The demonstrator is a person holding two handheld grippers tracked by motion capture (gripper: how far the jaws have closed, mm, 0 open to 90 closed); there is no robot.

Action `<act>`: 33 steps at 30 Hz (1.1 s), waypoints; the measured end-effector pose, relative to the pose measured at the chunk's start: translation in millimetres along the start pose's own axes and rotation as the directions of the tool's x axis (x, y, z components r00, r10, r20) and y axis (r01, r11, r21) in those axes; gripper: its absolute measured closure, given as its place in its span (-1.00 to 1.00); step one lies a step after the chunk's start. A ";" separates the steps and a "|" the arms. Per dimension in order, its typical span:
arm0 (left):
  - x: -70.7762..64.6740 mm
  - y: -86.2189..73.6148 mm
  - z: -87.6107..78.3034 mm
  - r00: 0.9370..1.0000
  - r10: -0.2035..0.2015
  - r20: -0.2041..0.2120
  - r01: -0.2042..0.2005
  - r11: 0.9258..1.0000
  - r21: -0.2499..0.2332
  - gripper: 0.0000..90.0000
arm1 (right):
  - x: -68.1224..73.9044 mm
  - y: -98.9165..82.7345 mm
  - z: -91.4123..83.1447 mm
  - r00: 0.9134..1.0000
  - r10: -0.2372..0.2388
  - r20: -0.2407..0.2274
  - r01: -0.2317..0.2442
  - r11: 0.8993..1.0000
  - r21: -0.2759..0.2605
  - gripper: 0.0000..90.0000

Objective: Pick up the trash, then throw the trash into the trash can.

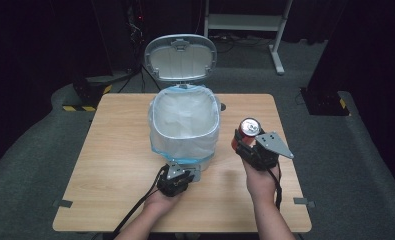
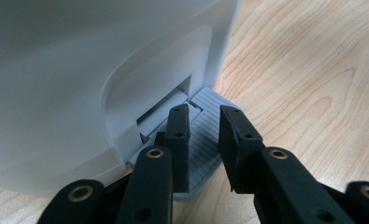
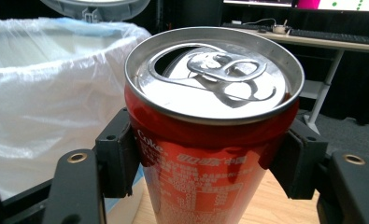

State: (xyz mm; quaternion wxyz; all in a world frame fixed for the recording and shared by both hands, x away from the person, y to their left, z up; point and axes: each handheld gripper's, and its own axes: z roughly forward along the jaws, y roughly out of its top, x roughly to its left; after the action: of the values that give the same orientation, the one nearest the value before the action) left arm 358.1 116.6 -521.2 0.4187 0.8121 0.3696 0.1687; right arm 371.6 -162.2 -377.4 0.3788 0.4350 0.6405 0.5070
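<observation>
A red Coke can [image 3: 210, 140], upright with its pull-tab opening already punched in the silver top, sits clamped between the two black jaws of the right gripper [image 3: 210, 161], one jaw pressed to each side of the can's body; in the high view the can [image 1: 247, 131] shows right of centre, held over the right part of the wooden table [image 1: 110, 165], just beside the bin's right side, and the right gripper [image 1: 247, 146] carries a grey three-cornered plate on top. The person's right hand [image 1: 259, 181] comes up from the bottom edge to grasp it. At the centre of the high view stands a white pedal bin [image 1: 185, 125] lined with a translucent plastic bag whose blue edge folds over the rim, its grey lid [image 1: 181, 57] swung up and back toward the top of the frame. In the right gripper view the bag-lined bin [image 3: 46, 93] takes up the left half behind the can. At the bin's near base, low and centre in the high view, the left gripper [image 1: 185, 172] rests over the bin's foot pedal, held by the left hand [image 1: 160, 202], with a black cable trailing off to the lower left. The left gripper view looks along that left gripper [image 2: 203, 140], whose jaws stand narrowly apart with nothing between them, their tips over the ribbed grey pedal [image 2: 203, 135] that juts from a slot in the bin's white wall [image 2: 79, 70]. Dark floor and a white frame stand lie beyond the table at the top.
</observation>
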 end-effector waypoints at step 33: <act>-1.0 -0.8 0.1 1.000 0.006 0.006 -0.006 1.000 -0.008 0.59 | 7.8 21.0 -7.4 1.000 -0.009 0.024 0.011 0.998 -0.064 -0.24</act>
State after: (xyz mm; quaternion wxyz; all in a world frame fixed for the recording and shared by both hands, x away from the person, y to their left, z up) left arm 357.2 116.1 -521.8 0.4227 0.8121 0.3650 0.1689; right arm 365.8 -155.0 -355.7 0.4025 0.4254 0.6216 0.5203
